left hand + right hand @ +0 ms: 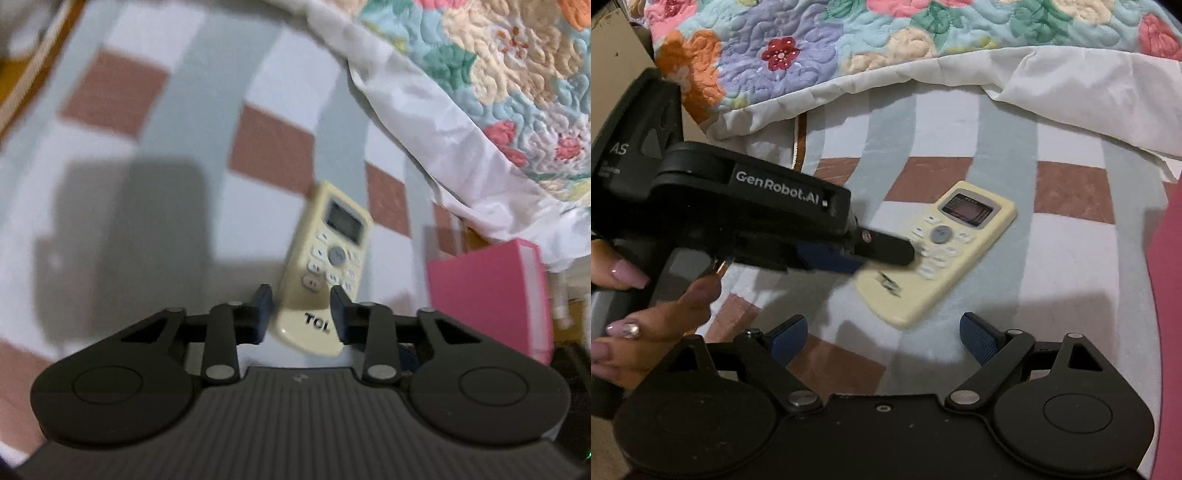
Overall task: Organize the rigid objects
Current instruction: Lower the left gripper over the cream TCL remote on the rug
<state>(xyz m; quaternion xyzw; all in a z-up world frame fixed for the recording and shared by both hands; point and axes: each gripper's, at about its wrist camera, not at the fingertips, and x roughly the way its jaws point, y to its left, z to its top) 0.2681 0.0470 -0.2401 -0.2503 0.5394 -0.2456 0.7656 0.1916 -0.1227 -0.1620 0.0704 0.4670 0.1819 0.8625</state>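
Straight ahead of the left claw (300, 314), between its two blue pads, lies the cream remote control (325, 266) on the checked bedsheet (159, 122). The remote's long axis runs away from this claw, nearly along the line the fingers point: the lettered lower end sits in the gap between the pads, the screen end points off toward the flowered quilt (498, 74). The jaws stand narrow, drawn in close on either side of the remote's lower part, one pad at each long edge. Whether the pads already press the plastic I cannot tell from the blurred wrist view; from the right wrist view the upper finger overlaps the button face, so contact looks likely but is not settled. The remote lies flat on the sheet, not lifted.

The right claw (882, 336) stands wide with nothing between its pads; the remote lies just ahead of it, slanting away up and to the right. A pink book (487, 295) stands to the right of the left claw, near the remote but apart from it.

The left claw is plainly the nearer, and a grasp across the remote's short width suits how the remote lies.
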